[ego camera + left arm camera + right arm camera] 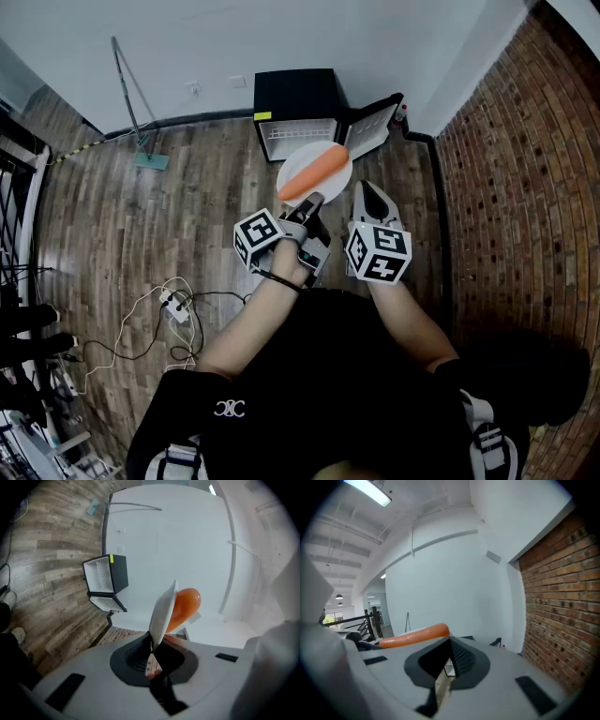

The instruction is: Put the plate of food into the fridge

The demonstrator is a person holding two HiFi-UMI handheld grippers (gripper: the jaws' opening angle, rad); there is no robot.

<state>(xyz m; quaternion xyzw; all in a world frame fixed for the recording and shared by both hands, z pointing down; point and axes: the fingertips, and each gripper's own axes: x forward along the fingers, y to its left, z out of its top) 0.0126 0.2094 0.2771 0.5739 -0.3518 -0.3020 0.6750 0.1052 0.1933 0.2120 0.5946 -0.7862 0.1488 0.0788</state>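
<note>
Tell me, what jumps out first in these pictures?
A big orange carrot on a white plate, pinched at its rim by the left gripper, mid-picture in the head view. Just beyond stands a small black fridge, door open, against the white wall.

Partly hidden behind plate (pixel 302 157): fridge (pixel 298 98) int. (shelf contents too small to tell).

The plank floor (pixel 112 225) bears a black mini fridge (pixel 295 94) (door open), a power strip (pixel 176 307) and a mop (pixel 150 160).
</note>
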